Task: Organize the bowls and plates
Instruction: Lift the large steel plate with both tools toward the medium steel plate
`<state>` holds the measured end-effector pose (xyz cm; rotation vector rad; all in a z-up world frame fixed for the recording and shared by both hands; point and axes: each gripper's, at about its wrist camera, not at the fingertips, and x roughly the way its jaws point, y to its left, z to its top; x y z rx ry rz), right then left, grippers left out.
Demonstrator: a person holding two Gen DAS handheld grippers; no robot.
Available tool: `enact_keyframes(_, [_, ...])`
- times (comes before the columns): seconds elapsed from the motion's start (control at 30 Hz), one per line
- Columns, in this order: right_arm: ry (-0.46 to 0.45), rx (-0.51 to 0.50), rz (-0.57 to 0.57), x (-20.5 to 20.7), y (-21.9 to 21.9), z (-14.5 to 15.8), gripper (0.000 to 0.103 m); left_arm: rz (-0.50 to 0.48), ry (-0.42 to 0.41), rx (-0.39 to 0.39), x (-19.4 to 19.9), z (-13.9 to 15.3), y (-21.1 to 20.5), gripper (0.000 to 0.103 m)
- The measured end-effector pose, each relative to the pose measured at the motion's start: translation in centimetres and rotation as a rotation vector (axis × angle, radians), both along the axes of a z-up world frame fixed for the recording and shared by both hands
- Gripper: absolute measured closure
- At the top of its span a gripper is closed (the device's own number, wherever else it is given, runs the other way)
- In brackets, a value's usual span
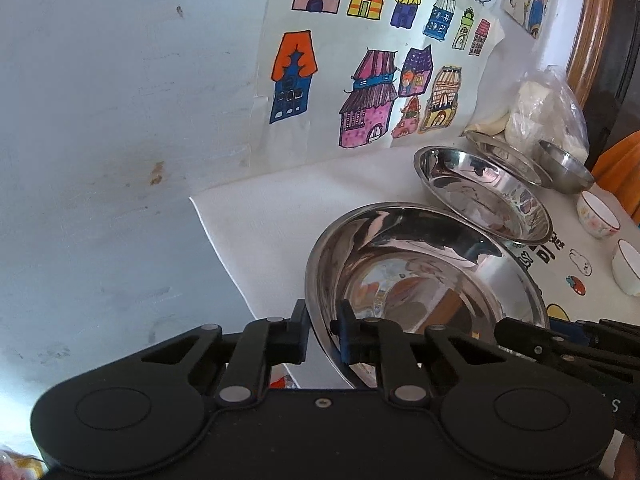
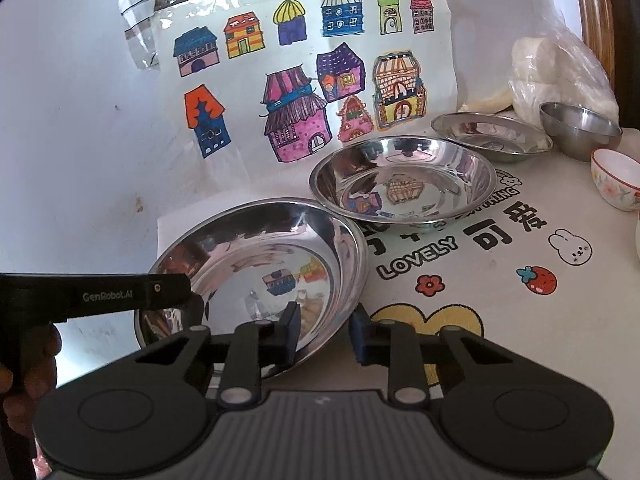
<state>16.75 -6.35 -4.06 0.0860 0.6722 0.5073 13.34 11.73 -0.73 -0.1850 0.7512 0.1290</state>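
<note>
A white table covering (image 2: 532, 320) printed with a rabbit, a strawberry, a flower and the word "LOVELY" spreads over the surface, which runs up against a pale wall (image 1: 100, 120) marked with a few brownish stains. Taped to that wall is a sheet of coloured house drawings (image 2: 304, 80), and a curved wooden frame (image 2: 596, 20) rises at the far right. Nearest the cameras sits the large steel plate (image 2: 260, 252), with a second steel plate (image 2: 404, 180) just behind it and a third, smaller one (image 2: 492, 136) farther back. Beside that stand a small steel bowl (image 2: 580, 128), a white porcelain cup with a floral print and red rim (image 2: 616, 180), and a clear plastic bag holding something white (image 2: 560, 68) against the wall. The left gripper (image 1: 324, 334) has its fingers closed over the near left rim of the large steel plate, one finger outside and one inside the rim. The right gripper (image 2: 324, 334) straddles the plate's near right rim in the same way, its fingers drawn narrow, though whether the outer pad touches the metal cannot be told. A hand (image 2: 28, 364) holding the left gripper shows at the left edge of the right wrist view.
</note>
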Motion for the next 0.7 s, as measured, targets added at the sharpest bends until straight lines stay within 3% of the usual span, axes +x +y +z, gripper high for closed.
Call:
enact_keyframes(0.43, [0.005,0.031,0.032,-2.5,-0.6,0.6,0.075,-0.002,-0.015,0.034,-3.2,0.9,-0.6,0.087])
enact_keyframes(0.7, [-0.045,0.068,0.037,-4.3,-1.2,2.0,0.075,0.001,-0.063,0.055,-4.8,3.0,-1.3,0.087])
